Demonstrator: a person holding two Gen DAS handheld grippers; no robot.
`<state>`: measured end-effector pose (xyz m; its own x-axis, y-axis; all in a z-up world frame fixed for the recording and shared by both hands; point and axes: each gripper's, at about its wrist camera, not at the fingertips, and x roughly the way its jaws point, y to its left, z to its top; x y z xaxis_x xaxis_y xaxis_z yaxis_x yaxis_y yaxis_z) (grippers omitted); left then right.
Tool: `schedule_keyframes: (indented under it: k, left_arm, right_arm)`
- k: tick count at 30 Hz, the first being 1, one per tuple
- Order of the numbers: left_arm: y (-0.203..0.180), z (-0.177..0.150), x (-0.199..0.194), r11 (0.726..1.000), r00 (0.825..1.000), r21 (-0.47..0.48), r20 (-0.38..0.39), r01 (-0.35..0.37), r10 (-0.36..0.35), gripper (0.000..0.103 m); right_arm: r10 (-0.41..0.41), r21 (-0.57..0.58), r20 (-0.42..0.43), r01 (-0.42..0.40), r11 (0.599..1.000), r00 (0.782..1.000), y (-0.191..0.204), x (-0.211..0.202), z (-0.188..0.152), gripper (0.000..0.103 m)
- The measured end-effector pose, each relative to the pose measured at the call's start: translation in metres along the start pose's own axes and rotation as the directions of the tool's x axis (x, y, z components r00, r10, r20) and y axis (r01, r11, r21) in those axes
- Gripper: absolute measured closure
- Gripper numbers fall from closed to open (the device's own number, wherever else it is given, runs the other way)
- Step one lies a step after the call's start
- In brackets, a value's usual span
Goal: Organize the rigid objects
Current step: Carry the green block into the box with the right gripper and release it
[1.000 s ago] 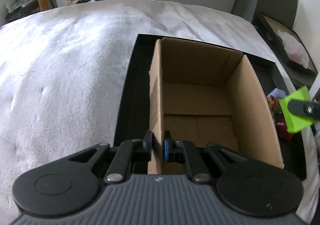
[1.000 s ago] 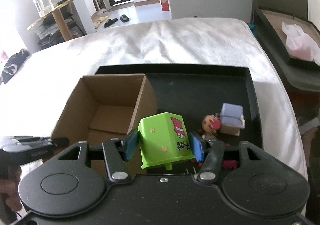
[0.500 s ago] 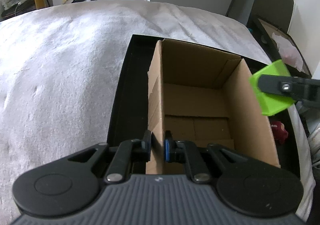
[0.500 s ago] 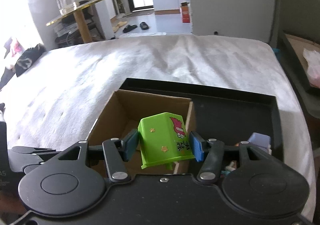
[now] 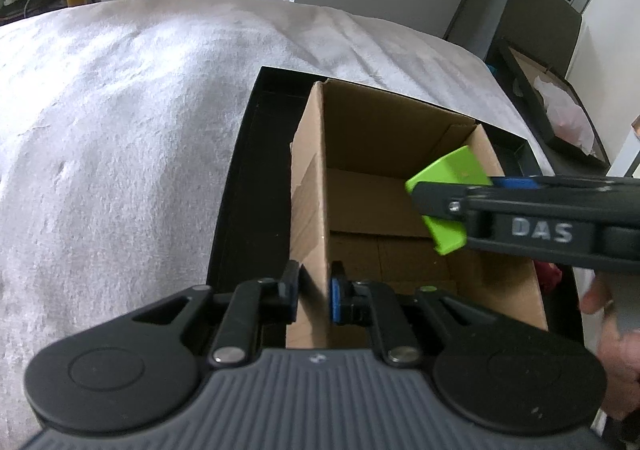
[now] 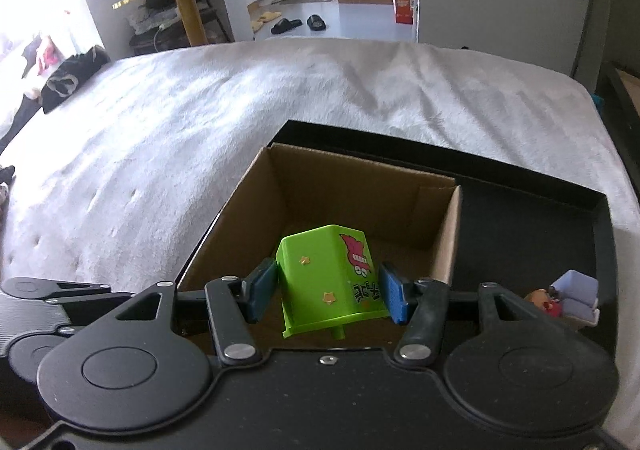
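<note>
- The right gripper [image 6: 328,292] pinches a green plastic toy block [image 6: 330,276] between its blue pads [image 6: 390,298]; both pads press the block's flanks, and the block is tilted, its closed end pointing away from the jaws.
- A red cartoon figure and black lettering show on the block's face beside the right-hand pad, with small gold stars on the face turned up to the camera.
- The block hangs over the open cardboard box [image 6: 448,234], whose brown floor shows just ahead of and under the jaws.
- In the left wrist view the same block [image 5: 448,206] is held above the box interior, near the right wall, by the right gripper [image 5: 452,206] reaching in from the side.
- The left gripper [image 5: 313,292] is closed on the near left wall of the cardboard box [image 5: 310,210]: one blue pad [image 5: 334,298] is inside the box, the other outside, with the wall between them.
- The box stands inside a black tray [image 5: 240,186], which extends left of the left jaws and ahead of them.
- Right of the right jaws, on the tray [image 6: 520,234] floor outside the box, lie a small pale-lavender toy armchair [image 6: 576,296] and a little round-headed figure [image 6: 542,300] touching it.
- The tray rests on a white quilted bed cover [image 6: 200,118] that stretches well beyond both pairs of jaws.
</note>
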<state>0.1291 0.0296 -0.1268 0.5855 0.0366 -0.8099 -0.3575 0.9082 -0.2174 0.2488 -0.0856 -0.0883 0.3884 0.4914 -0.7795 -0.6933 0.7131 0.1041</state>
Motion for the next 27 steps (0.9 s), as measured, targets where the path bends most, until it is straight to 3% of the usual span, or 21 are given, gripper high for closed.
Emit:
schedule_keyframes:
  k: [10, 16, 27]
  left_arm:
    - [0.003, 0.000, 0.000, 1.000, 1.000, -0.008, 0.000, 0.013, -0.013, 0.090]
    - [0.003, 0.001, 0.000, 1.000, 1.000, -0.013, -0.004, 0.015, -0.016, 0.090]
    - [0.002, 0.002, 0.002, 1.000, 1.000, -0.005, -0.010, 0.006, -0.006, 0.090]
  right_arm:
    - [0.030, 0.002, -0.020, -0.030, 1.000, 0.999, 0.011, 0.019, 0.000, 0.048]
    - [0.064, 0.054, -0.064, -0.060, 0.997, 0.996, 0.009, 0.030, -0.005, 0.055]
    - [0.113, 0.130, -0.089, -0.101, 0.986, 0.990, 0.002, 0.032, -0.012, 0.052]
